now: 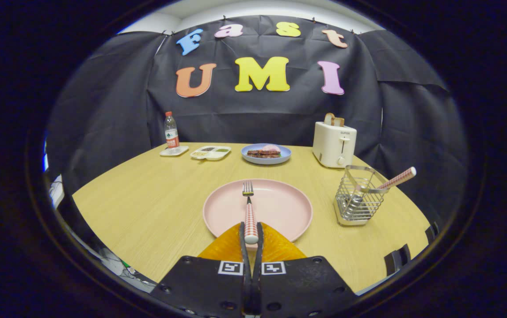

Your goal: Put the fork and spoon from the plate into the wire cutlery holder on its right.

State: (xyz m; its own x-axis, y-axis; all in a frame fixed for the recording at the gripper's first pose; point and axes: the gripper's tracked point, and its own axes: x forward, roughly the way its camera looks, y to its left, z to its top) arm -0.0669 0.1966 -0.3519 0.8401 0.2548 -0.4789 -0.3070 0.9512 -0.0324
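While the gripper (250, 234) is reaching over the near rim of a pink plate (280, 212), its two orange fingers (222, 247) are clenching the red-and-white checked handle of a fork (249, 212), one pressing on each side. That fork is pointing away from the fingers, its metal tines lying toward the far part of the plate. Sitting to the right of the plate on the pale wooden table (147, 207) is the wire cutlery holder (357, 198), and a spoon (386, 183) is already leaning inside it, its checked handle sticking out to the right. Along the far side of the table are standing a water bottle (171, 130), a divided white tray (211, 153), a blue plate of food (266, 154) and a white toaster (334, 143) holding bread.
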